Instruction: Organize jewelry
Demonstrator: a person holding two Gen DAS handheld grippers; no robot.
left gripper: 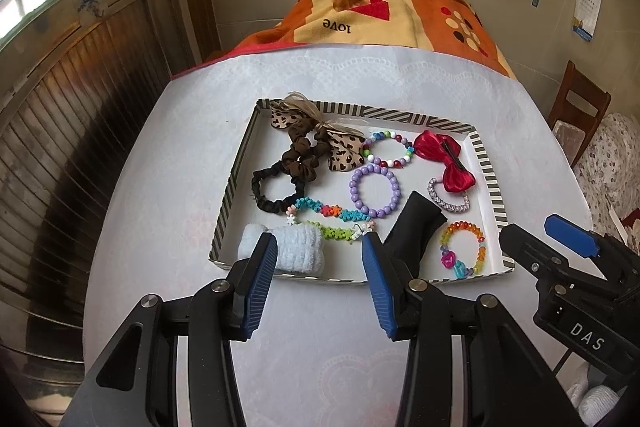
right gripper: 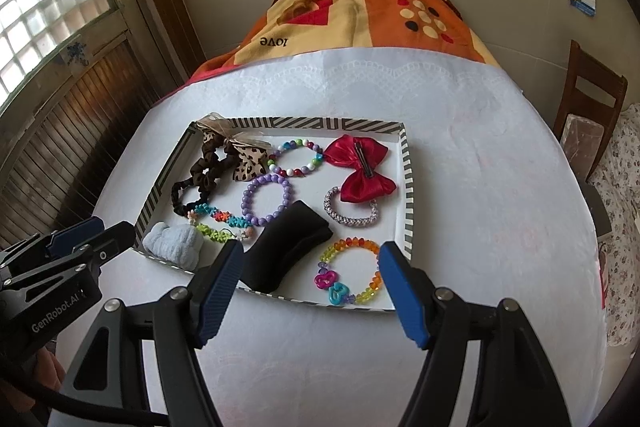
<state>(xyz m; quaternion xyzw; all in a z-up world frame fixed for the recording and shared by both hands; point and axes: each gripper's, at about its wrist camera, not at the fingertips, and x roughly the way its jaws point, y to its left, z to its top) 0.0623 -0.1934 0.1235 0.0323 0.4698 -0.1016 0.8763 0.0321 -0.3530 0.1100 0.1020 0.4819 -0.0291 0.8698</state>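
A shallow white tray with a striped rim (left gripper: 487, 167) (right gripper: 408, 183) lies on the white tablecloth. It holds scrunchies (left gripper: 298, 153), a purple bead bracelet (left gripper: 375, 191) (right gripper: 267, 199), a red bow clip (left gripper: 444, 161) (right gripper: 360, 167), a rainbow bracelet with heart charms (left gripper: 464, 251) (right gripper: 352, 273), a black pouch (left gripper: 412, 233) (right gripper: 286, 251) and a pale blue fluffy band (left gripper: 294, 247). My left gripper (left gripper: 318, 243) hovers open over the tray's near left edge, nothing between its fingers. My right gripper (right gripper: 311, 251) hangs open over the near right part, between pouch and rainbow bracelet.
A multicoloured bead bracelet (left gripper: 388, 149), a silvery braided bracelet (left gripper: 448, 201) and a flower-bead strand (left gripper: 332, 213) also lie in the tray. An orange patterned blanket (left gripper: 400, 7) lies beyond the cloth. A wooden chair (right gripper: 588, 115) stands at the right. Bare cloth (right gripper: 480, 187) lies right of the tray.
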